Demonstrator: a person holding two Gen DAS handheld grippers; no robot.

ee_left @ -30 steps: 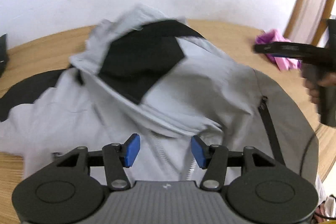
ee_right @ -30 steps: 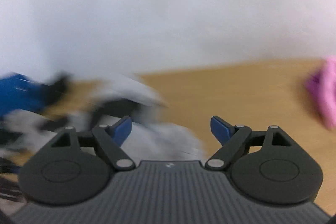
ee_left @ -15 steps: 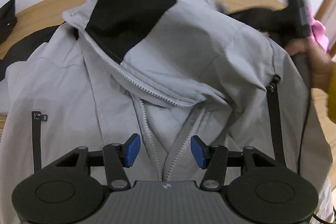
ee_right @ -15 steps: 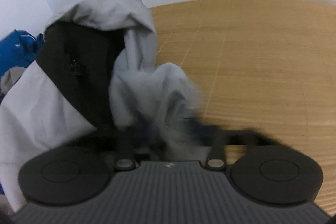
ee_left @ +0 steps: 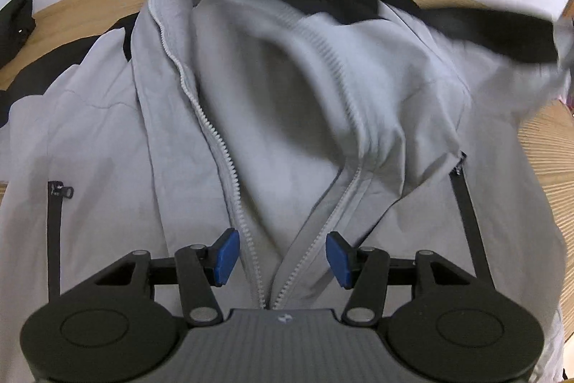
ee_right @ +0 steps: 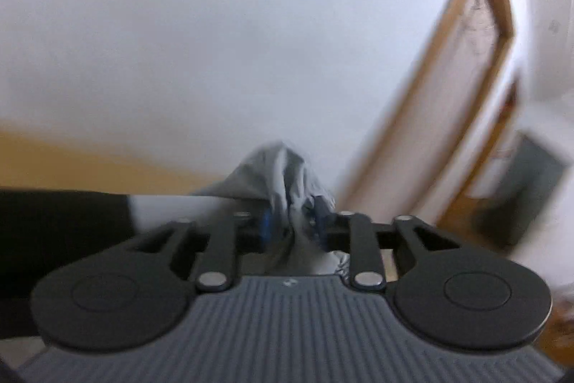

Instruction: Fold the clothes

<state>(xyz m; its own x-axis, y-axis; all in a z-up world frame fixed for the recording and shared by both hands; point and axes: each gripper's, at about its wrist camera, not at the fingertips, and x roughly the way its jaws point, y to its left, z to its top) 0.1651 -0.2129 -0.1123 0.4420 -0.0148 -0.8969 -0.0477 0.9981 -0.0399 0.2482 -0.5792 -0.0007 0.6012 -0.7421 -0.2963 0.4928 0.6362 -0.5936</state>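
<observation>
Right fingers (ee_right: 292,225): opening, though grey sleeve (ee_right: 283,174) cloth sits bunched between them and, through the blur, looks gripped.
Left fingers (ee_left: 282,255): parted, empty, straddling the zip (ee_left: 219,146).
Jacket (ee_left: 272,117): flat on the counter (ee_left: 552,146), front up, zip running straight away from the left fingers.
Sleeve: lifted off to the jacket's right.
Around: dark cloth (ee_left: 16,20) far left, nothing blocking.

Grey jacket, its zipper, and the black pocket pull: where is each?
grey jacket (ee_left: 107,149), left wrist view, its front panel.
zipper (ee_left: 219,146), left wrist view, one row of teeth.
black pocket pull (ee_left: 68,192), left wrist view, its loop.
</observation>
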